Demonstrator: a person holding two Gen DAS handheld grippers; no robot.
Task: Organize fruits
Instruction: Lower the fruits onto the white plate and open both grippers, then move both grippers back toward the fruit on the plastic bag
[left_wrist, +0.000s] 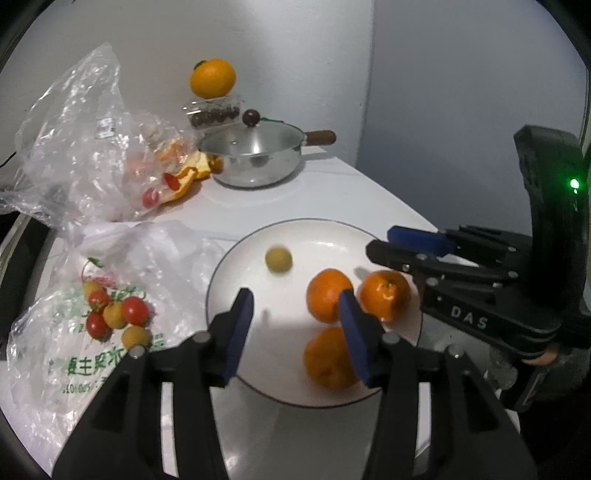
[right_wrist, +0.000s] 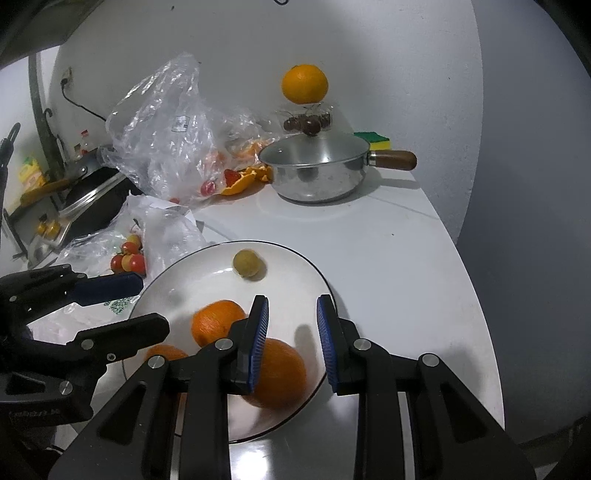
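A white plate (left_wrist: 314, 240) (right_wrist: 207, 273) holds three oranges (left_wrist: 328, 295) (left_wrist: 386, 295) (left_wrist: 327, 360) and one small yellow fruit (left_wrist: 279, 259) (right_wrist: 245, 263), which looks blurred. My left gripper (left_wrist: 297, 336) (right_wrist: 153, 304) hovers open over the plate's near side with nothing between its blue pads. Its right pad stands in front of two oranges. My right gripper (right_wrist: 291, 321) (left_wrist: 379, 242) reaches in over the plate's other side. Its pads stand a narrow gap apart and grip nothing, and a blurred orange (right_wrist: 280, 373) lies below them. Red and yellow cherry tomatoes (left_wrist: 114, 314) (right_wrist: 129, 258) lie on a printed plastic bag beside the plate.
A lidded steel pot (left_wrist: 255, 155) (right_wrist: 317, 173) with a wooden handle stands at the back. Behind it a large orange (left_wrist: 212, 77) (right_wrist: 304, 84) rests on a clear box of dark fruit. A crumpled clear bag (left_wrist: 81, 140), orange peels (left_wrist: 188, 173) and a sponge (right_wrist: 373, 139) are nearby. The counter drops off at the right.
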